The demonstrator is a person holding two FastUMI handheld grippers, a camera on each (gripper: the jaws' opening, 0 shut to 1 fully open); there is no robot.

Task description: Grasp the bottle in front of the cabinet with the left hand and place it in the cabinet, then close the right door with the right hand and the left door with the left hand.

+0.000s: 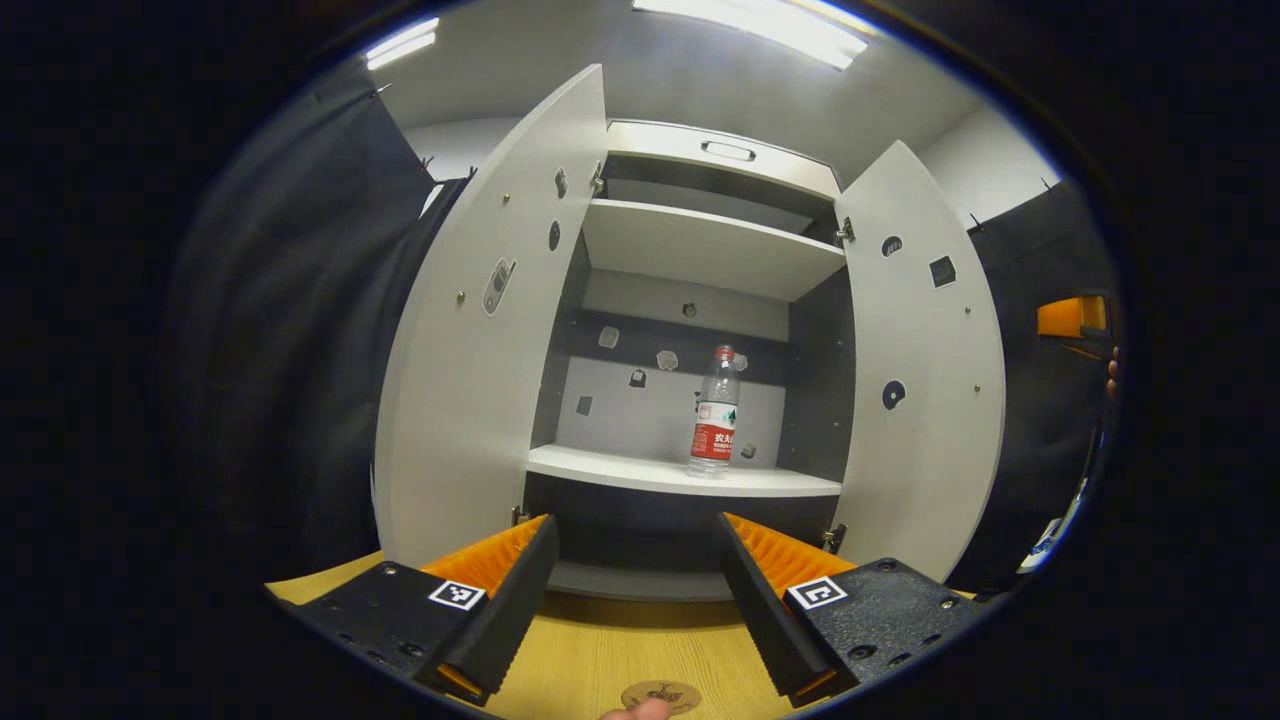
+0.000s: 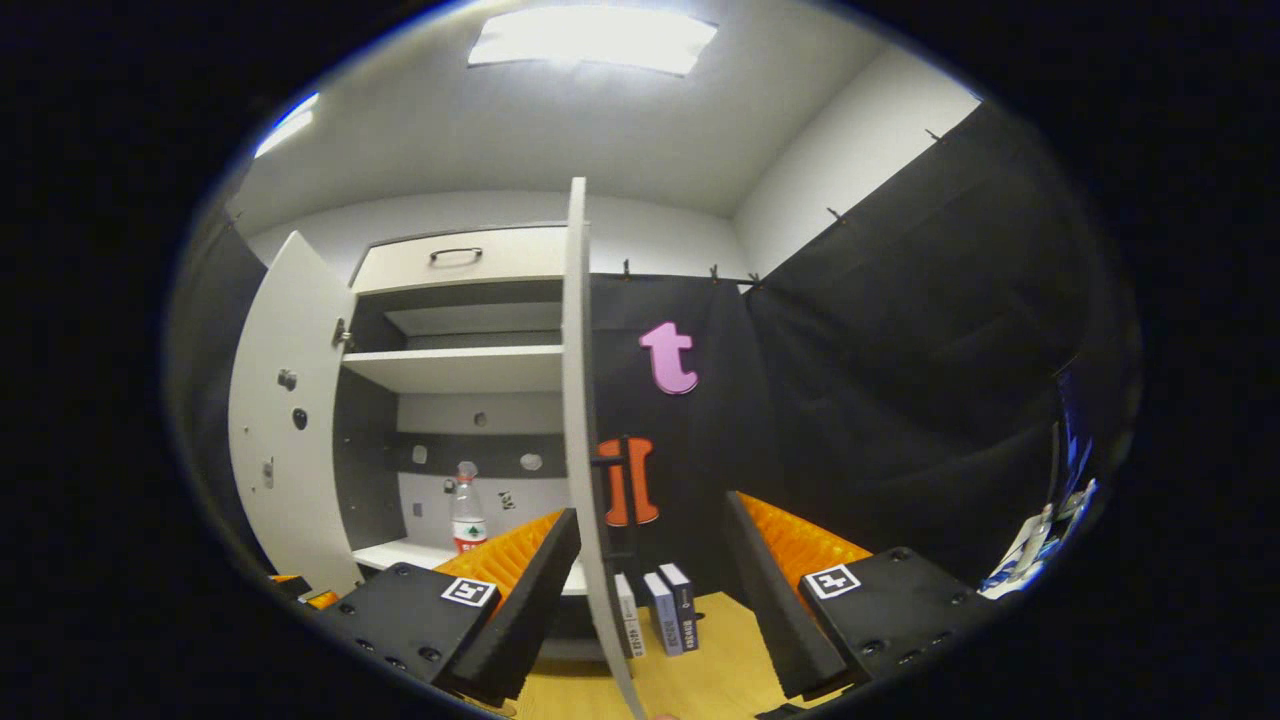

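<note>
A clear water bottle (image 1: pixel 714 412) with a red label stands upright on the lower shelf (image 1: pixel 620 468) of the white cabinet, right of centre. Both doors stand wide: the left door (image 1: pixel 480 330) and the right door (image 1: pixel 920 370). My left gripper (image 1: pixel 638 585) is open and holds nothing, back from the cabinet above the wooden table (image 1: pixel 620 650). In the right gripper view the right door (image 2: pixel 578 420) appears edge-on between the fingers of my open right gripper (image 2: pixel 650 590), and the bottle (image 2: pixel 466 510) shows inside on the shelf.
Three small books (image 2: pixel 658 610) stand on the table to the right of the cabinet, behind the right door. A drawer with a handle (image 1: pixel 728 151) tops the cabinet. An upper shelf (image 1: pixel 700 245) is bare. Black cloth walls close both sides.
</note>
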